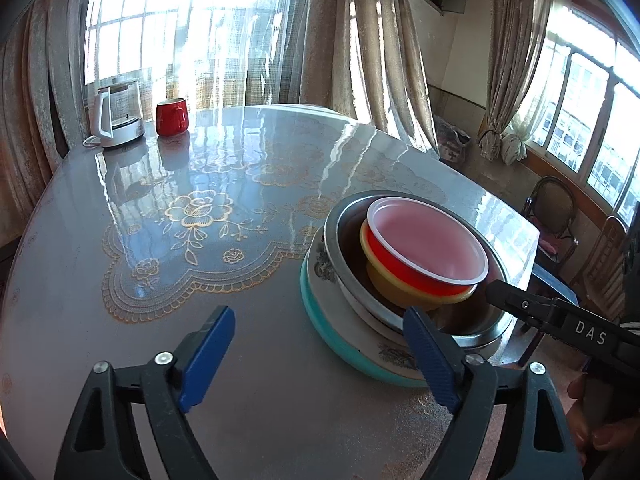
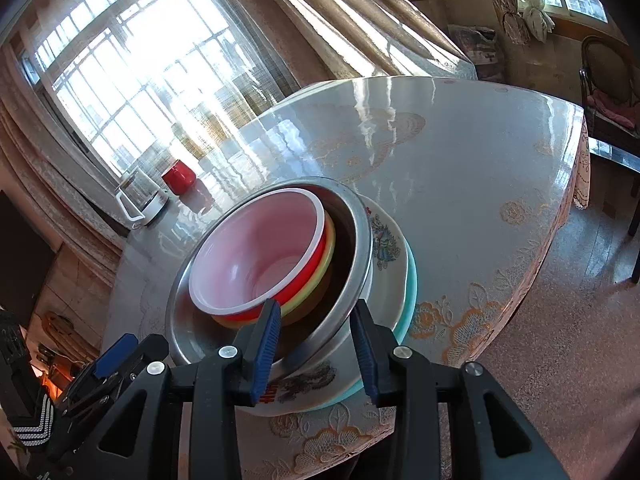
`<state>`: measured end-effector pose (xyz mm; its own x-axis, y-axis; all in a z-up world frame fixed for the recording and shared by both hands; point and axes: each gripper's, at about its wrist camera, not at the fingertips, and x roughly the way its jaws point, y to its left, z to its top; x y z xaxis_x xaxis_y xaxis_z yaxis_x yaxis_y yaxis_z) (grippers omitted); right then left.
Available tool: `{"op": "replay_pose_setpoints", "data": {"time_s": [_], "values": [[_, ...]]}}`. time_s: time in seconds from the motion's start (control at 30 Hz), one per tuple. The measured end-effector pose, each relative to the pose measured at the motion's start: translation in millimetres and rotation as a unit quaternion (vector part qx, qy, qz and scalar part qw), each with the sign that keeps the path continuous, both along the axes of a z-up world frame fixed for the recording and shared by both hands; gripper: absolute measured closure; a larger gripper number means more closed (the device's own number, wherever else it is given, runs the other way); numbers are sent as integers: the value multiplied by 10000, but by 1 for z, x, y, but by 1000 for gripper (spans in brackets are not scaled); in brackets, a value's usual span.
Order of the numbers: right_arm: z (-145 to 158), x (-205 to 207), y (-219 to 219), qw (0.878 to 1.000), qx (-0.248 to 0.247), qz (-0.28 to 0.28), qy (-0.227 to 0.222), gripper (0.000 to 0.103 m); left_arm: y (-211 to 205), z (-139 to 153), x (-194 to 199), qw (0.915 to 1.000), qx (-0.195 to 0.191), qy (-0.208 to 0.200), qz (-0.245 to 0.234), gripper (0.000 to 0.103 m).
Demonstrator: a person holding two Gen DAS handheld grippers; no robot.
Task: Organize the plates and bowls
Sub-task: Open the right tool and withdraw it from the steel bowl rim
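A stack stands near the table's right edge: a teal plate point(image 1: 320, 326), a white flowered plate point(image 1: 320, 268), a steel bowl point(image 1: 340, 216), a yellow bowl point(image 1: 384, 280) and a red bowl with a pale pink inside point(image 1: 424, 244) on top. The stack also shows in the right wrist view, with the red bowl point(image 2: 256, 256) uppermost in the steel bowl point(image 2: 360, 248). My left gripper point(image 1: 320, 356) is open and empty, just left of the stack. My right gripper point(image 2: 316, 352) is open, its fingers either side of the steel bowl's near rim; its tip point(image 1: 496, 290) shows beside the bowls.
A glass kettle point(image 1: 120, 116) and a red mug point(image 1: 172, 117) stand at the table's far left. The table point(image 1: 200, 320) has a glossy cover over an embroidered cloth. Chairs point(image 1: 556, 216) stand right of the table. Curtained windows are behind.
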<state>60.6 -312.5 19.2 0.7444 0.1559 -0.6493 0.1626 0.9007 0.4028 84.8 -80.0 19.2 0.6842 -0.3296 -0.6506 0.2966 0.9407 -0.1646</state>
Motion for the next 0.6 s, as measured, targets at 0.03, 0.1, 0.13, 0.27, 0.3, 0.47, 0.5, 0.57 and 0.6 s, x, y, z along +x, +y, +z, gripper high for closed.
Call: {"op": "replay_pose_setpoints", "data": {"time_s": [0.03,0.1,0.13,0.27,0.3,0.47,0.5,0.57,0.6], "values": [[1,-3,2,10000,-90,-16,-38,65,1,0,-2,10000,-22,15,24,4],[4,-11,5,9995,-272,-85,-165,64,5,-1,-7,9999,-57,34,91,1],[5,-16,7,9989,-377,-128,-245,64,6,-2,-9,9999,-58,50,111,0],[6,-30,16,9960,-762,-174,-442,57,6,-10,-18,9998,49,182,105,0],[5,-32,18,9956,-803,-150,-457,57,5,-12,-21,9997,90,198,96,0],[-2,-42,27,9940,-989,-142,-436,47,3,-19,-35,9993,355,116,71,0],[-3,-44,28,9936,-1031,-150,-438,47,3,-20,-37,9991,408,101,63,0],[-5,-47,30,9930,-1092,-182,-407,47,3,-21,-43,9987,497,49,56,0],[-6,-49,31,9930,-1093,-189,-412,47,5,-21,-46,9985,541,-4,83,0]]}}
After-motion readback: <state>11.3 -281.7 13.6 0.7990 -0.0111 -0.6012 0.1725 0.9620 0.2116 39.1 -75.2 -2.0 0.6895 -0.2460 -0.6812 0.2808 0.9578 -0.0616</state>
